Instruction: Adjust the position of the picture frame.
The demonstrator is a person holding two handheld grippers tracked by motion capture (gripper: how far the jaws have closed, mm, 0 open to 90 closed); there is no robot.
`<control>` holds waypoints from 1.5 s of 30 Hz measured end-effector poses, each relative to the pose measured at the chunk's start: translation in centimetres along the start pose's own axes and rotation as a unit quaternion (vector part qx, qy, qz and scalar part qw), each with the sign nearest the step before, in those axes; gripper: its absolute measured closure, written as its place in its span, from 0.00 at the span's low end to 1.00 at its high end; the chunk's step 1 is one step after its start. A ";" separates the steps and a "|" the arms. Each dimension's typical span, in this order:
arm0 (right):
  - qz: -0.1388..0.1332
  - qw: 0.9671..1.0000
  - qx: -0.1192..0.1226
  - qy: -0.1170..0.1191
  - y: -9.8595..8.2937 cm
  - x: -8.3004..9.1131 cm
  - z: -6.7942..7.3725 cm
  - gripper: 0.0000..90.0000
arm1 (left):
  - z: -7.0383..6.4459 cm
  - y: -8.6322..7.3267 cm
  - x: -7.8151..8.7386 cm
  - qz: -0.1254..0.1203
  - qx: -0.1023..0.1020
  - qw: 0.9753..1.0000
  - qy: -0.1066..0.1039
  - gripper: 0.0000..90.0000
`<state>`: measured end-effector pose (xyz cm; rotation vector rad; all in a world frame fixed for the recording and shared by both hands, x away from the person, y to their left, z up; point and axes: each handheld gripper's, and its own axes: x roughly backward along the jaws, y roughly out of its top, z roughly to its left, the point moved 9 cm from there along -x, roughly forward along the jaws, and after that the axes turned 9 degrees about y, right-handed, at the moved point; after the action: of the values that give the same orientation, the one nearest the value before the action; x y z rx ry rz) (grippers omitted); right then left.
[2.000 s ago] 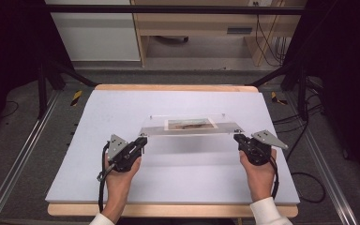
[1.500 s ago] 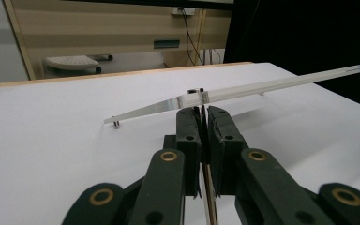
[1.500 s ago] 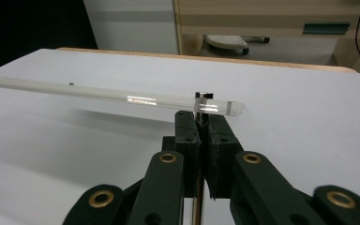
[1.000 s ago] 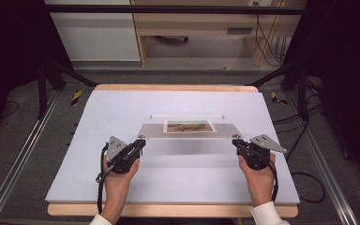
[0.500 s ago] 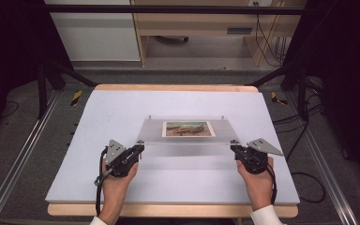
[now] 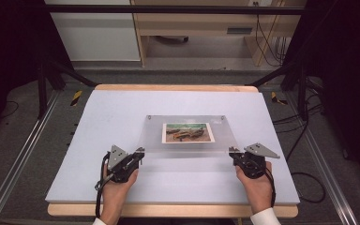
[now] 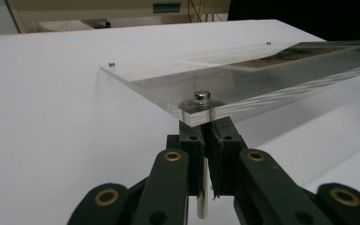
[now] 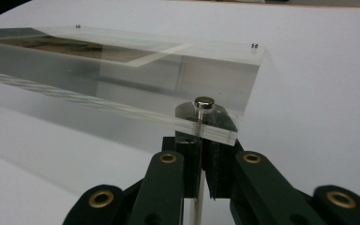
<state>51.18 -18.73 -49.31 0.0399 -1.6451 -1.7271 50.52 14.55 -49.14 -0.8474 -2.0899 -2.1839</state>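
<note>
Clear acrylic frame [image 6: 187, 133] with a landscape photo [image 6: 188, 132], held over the white table [image 6: 122, 108], near edge raised; left gripper [image 6: 139, 152] and right gripper [image 6: 233, 153] each clamped tight on a corner metal post [image 7: 201, 154]; risk: uneven lowering could twist a post loose; nothing obstructs.

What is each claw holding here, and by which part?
Each claw, left and right, is shut on a metal standoff pin under a near corner of the clear acrylic photo frame, whose near edge is off the table.
</note>
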 end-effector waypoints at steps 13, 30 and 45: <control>0.024 1.000 -0.017 0.007 -1.7 -0.3 0.0 0.95 | -0.2 -1.8 0.0 0.023 -0.005 1.000 0.005 0.94; 0.047 0.999 -0.013 0.011 -2.8 -0.8 0.5 0.94 | 0.4 -2.5 -0.2 0.036 0.000 0.999 0.018 0.94; 0.085 0.996 -0.006 0.021 -3.9 -0.9 1.3 0.57 | 1.6 -3.1 0.1 0.066 -0.005 0.997 0.031 0.71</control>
<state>49.33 -17.49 -52.91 -0.0673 -1.5619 -1.5975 49.94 16.43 -52.00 -0.8795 -1.9385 -2.1281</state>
